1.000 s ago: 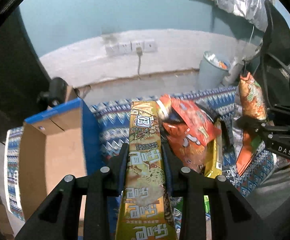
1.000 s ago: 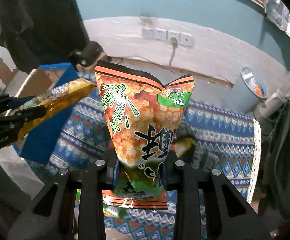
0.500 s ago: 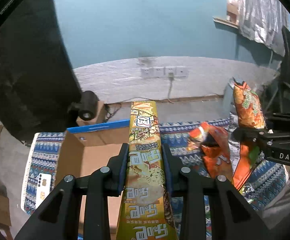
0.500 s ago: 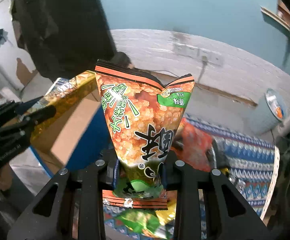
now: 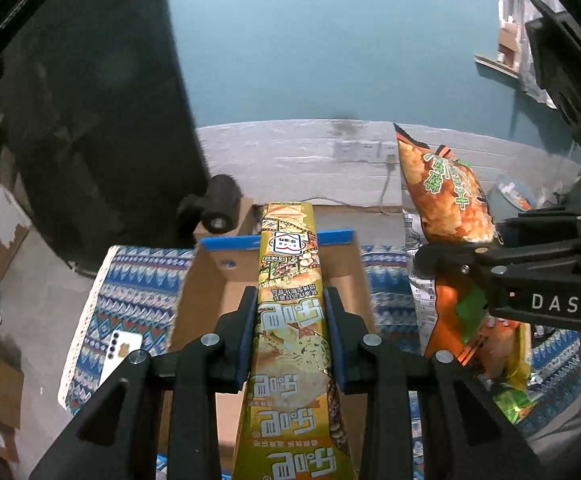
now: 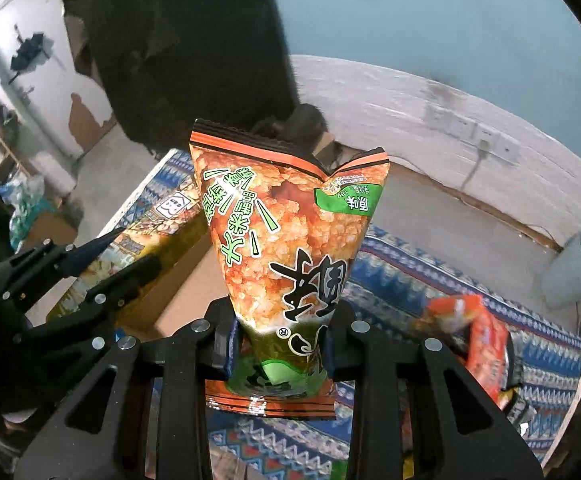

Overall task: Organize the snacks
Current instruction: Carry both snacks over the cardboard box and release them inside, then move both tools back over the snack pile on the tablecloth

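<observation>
Patterned cloth now carries the box (image 5: 274, 280) ahead; both grippers swung toward it, left gripper (image 5: 290, 336) pinching the gold pack (image 5: 290, 320), right gripper (image 6: 278, 344) pinching the orange bag (image 6: 286, 248); drop-off seems next.

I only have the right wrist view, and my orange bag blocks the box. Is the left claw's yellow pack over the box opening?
Observer: Yes. In the left wrist view, the yellow pack gripped in the left claw points over the open top of the cardboard box.
Operator: Where is my orange bag relative to the opening?
Observer: The orange bag hangs to the right of the box, above the patterned cloth, not over the opening.
Operator: Is there anything beside the box to avoid?
Observer: A white phone lies on the cloth just left of the box.
</observation>
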Tool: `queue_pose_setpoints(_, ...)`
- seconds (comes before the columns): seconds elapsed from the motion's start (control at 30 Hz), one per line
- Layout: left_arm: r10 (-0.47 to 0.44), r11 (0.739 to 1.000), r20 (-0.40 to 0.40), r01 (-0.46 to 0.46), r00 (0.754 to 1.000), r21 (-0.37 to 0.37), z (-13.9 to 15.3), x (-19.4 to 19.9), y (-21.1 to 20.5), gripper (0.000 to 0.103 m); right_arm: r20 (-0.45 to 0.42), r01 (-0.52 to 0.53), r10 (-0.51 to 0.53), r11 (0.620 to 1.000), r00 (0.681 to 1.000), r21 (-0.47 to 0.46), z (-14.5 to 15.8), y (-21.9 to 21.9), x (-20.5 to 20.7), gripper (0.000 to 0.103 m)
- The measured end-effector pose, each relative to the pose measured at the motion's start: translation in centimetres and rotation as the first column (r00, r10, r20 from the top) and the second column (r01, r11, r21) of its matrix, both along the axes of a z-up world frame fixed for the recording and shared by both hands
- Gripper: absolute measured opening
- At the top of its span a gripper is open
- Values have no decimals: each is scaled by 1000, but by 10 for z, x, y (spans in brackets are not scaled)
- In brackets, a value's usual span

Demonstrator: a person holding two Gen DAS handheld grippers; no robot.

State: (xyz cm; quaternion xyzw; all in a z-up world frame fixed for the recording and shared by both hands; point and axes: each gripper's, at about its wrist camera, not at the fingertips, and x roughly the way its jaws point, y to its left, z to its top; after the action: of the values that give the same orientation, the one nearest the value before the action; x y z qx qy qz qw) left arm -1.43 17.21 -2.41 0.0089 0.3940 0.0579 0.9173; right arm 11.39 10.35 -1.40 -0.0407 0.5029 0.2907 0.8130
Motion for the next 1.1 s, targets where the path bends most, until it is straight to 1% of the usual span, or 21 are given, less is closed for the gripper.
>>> queue_pose_setpoints(0.13,46,999,-21,-47,999,-4,-11,-3,23,32,-34,-17,17,1000,999,-8,-12,25,5,30)
queue_pose_setpoints(0.3,83,996,-59,-84,995,-18,-27,-6,43,32,-72,-43,41,999,997,-31,-29,52,11,30)
queue_pose_setpoints(0.33,89,996,-62,-91,994,-20,-29,-6,46,26,-80,-46,43,998,996,-35,-32,56,12,30)
queue_pose_setpoints(0.37,95,995,-59,-96,994,-21,-31,-7,50,16,-88,-50,47,998,995,-39,-34,60,12,30)
queue_pose_setpoints(0.43,104,994,-64,-106,992,-27,-34,-7,58,16,-106,-55,50,997,993,-46,-41,68,13,30)
queue_pose_setpoints(0.53,118,991,-76,-123,990,-56,-40,-6,68,16,-140,-54,47,997,989,-47,-50,73,15,32)
queue_pose_setpoints(0.6,120,989,-99,-127,988,-69,-44,-4,69,16,-169,-52,45,998,985,-39,-55,75,18,36)
queue_pose_setpoints(0.63,123,988,-107,-131,987,-76,-46,-3,71,17,-178,-44,37,999,983,-33,-56,75,19,43)
queue_pose_setpoints(0.67,126,987,-119,-136,985,-82,-47,-2,73,22,-181,-30,24,999,983,-31,-56,74,20,54)
queue_pose_setpoints(0.7,131,986,-127,-143,983,-86,-48,-2,74,27,-178,-21,15,999,984,-31,-56,74,20,58)
queue_pose_setpoints(0.73,141,984,-129,-153,982,-94,-48,-2,76,40,-173,-15,10,999,985,-29,-54,74,20,60)
queue_pose_setpoints(0.77,153,981,-124,-166,980,-101,-47,-4,78,50,-169,-14,8,999,986,-29,-53,74,21,60)
queue_pose_setpoints(0.83,174,979,-87,-182,981,-94,-42,-7,80,56,-160,-10,5,999,987,-33,-51,74,21,61)
queue_pose_setpoints(0.87,182,979,-70,-187,981,-78,-39,-8,79,63,-156,-9,3,999,988,-36,-50,73,21,61)
queue_pose_setpoints(0.9,185,980,-61,-189,981,-65,-37,-8,78,68,-149,-7,0,999,989,-42,-48,72,20,61)
queue_pose_setpoints(0.93,188,980,-54,-191,981,-56,-36,-8,77,76,-141,-3,-4,999,990,-49,-47,70,20,62)
queue_pose_setpoints(0.97,191,980,-44,-193,981,-50,-35,-8,76,80,-134,0,-7,998,991,-56,-47,68,20,64)
queue_pose_setpoints(1.1,172,984,-37,-173,984,-33,-34,-7,69,82,-119,21,-29,997,992,-75,-43,58,18,66)
